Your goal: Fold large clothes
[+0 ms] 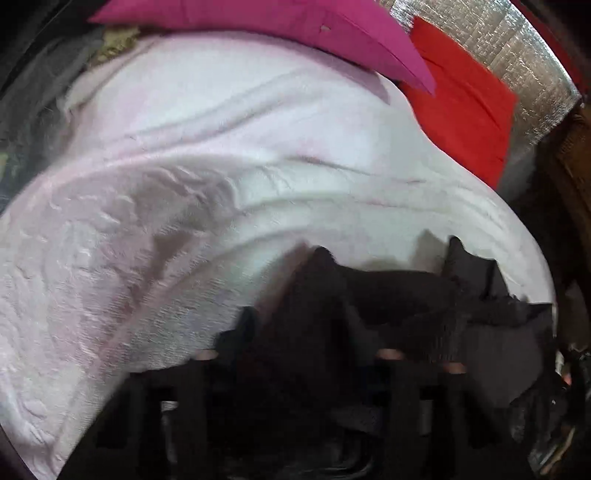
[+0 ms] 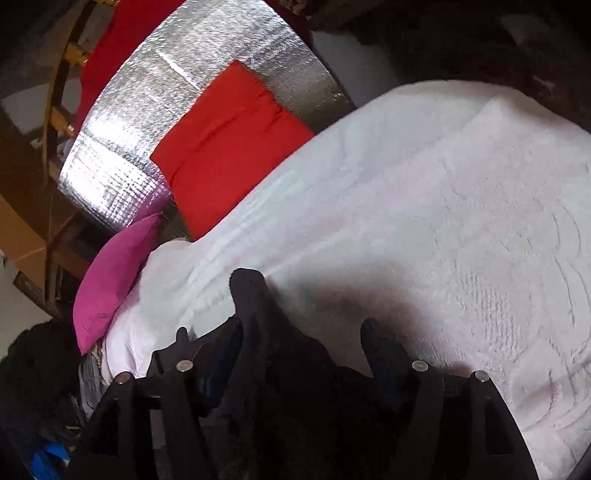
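left wrist view: the left hand-held gripper (image 1: 388, 254) hangs low over a pale pink textured blanket (image 1: 184, 206) that covers most of the surface. dark cloth (image 1: 399, 295) is bunched between and around its fingers; whether it is clenched on that cloth i cannot tell. a magenta pillow (image 1: 295, 33) overlaps the blanket's far edge, with a red cushion (image 1: 465, 110) beside it on silver foil sheeting (image 1: 517, 55). right wrist view: the right hand-held gripper (image 2: 306, 306) stands spread apart above the blanket (image 2: 443, 221), dark fabric (image 2: 280, 369) draped over one finger; grip unclear. the red cushion (image 2: 229, 147), magenta pillow (image 2: 114, 277) and foil (image 2: 147, 110) lie at the blanket's far edge.
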A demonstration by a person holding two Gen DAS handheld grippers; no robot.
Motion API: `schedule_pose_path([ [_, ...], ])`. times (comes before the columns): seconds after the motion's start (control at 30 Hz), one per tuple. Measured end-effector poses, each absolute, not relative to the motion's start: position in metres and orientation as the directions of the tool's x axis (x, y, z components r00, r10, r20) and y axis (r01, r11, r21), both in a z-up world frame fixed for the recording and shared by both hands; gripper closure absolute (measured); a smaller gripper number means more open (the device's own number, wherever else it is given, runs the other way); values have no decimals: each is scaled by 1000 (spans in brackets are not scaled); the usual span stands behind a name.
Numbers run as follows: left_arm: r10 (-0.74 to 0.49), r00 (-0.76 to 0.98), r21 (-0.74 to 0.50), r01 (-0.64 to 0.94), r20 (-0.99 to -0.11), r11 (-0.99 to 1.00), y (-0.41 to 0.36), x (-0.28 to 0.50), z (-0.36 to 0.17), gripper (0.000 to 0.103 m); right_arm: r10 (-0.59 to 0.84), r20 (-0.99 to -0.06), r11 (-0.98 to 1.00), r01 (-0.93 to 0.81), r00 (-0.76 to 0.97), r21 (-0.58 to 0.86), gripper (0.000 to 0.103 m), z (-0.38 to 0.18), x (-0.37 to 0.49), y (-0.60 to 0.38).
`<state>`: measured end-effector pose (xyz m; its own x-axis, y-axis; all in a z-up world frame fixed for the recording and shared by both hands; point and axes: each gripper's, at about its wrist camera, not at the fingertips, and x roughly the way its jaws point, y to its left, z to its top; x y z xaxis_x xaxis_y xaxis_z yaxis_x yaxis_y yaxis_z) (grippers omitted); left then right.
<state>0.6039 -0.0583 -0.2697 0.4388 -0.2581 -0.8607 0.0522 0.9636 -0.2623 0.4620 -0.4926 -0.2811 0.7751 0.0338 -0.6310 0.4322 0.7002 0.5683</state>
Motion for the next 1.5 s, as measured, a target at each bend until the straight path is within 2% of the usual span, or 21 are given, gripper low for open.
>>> schedule_pose_path([
  [0.03, -278, 458, -297, 31, -844, 954, -50, 605, -266, 80, 32, -638, 707, 433, 769, 559, 35, -282, 463, -491],
  [0.1, -311, 534, -363, 7, -786, 932, -33, 601, -254, 81, 18, -650, 715, 445, 759, 539, 35, -282, 462, -491],
  [0.13, -279, 570, -341, -2, -773, 940, -29, 598, -252, 81, 15, -658, 714, 452, 753, 534, 35, -284, 462, -491],
  [0.23, -195, 499, -249, -43, -844, 968, -38, 601, -274, 82, 26, -702, 697, 491, 711, 523, 35, -295, 467, -494],
  [0.3, -185, 516, -256, -70, -836, 964, -36, 598, -274, 81, 28, -698, 690, 492, 715, 532, 35, -296, 466, -496],
  [0.47, -234, 515, -312, -68, -825, 948, -20, 576, -253, 64, 2, -641, 673, 473, 768, 569, 34, -284, 449, -500],
  [0.5, -234, 544, -322, -72, -806, 944, -14, 564, -243, 59, -9, -618, 667, 465, 786, 582, 34, -279, 443, -502],
  [0.53, -223, 566, -323, -81, -794, 943, -11, 553, -235, 46, -17, -602, 670, 456, 798, 586, 34, -273, 437, -503],
  [0.57, -205, 597, -322, -95, -776, 942, -5, 541, -224, 41, -30, -593, 687, 447, 805, 573, 34, -265, 430, -502],
  [0.6, -185, 632, -316, -101, -753, 944, 1, 525, -213, 41, -43, -593, 710, 442, 804, 548, 34, -257, 424, -499],
  [0.67, -159, 651, -275, -79, -742, 958, -1, 511, -201, 41, -59, -594, 766, 418, 802, 489, 35, -241, 410, -489],
  [0.73, -153, 662, -244, -46, -734, 969, -3, 479, -196, 40, -57, -611, 815, 391, 789, 428, 45, -229, 395, -474],
  [0.77, -144, 665, -216, -26, -733, 976, -2, 456, -192, 38, -44, -626, 838, 370, 779, 401, 56, -225, 384, -465],
  [0.8, -139, 666, -196, -12, -733, 980, -8, 442, -194, 37, -33, -639, 853, 355, 769, 383, 63, -222, 375, -458],
  [0.97, -92, 640, -125, -7, -763, 992, -29, 395, -206, 36, 29, -674, 868, 316, 738, 383, 63, -217, 327, -429],
  [1.1, 20, 593, 4, -28, -805, 1000, -35, 392, -243, 35, 32, -748, 873, 346, 663, 343, 63, -237, 301, -411],
  [1.17, 44, 583, 50, -6, -811, 999, -39, 391, -252, 28, 45, -807, 867, 378, 589, 324, 62, -261, 297, -411],
  [1.23, 75, 604, 96, 3, -793, 995, -42, 390, -250, 27, 40, -796, 870, 370, 605, 325, 62, -259, 293, -412],
  [1.37, -16, 681, 23, 48, -732, 999, -38, 377, -229, 28, 73, -748, 832, 373, 659, 410, 62, -242, 269, -424],
  [1.5, -91, 745, 13, 133, -661, 991, -44, 363, -214, 27, 39, -715, 814, 392, 698, 428, 62, -234, 252, -441],
])
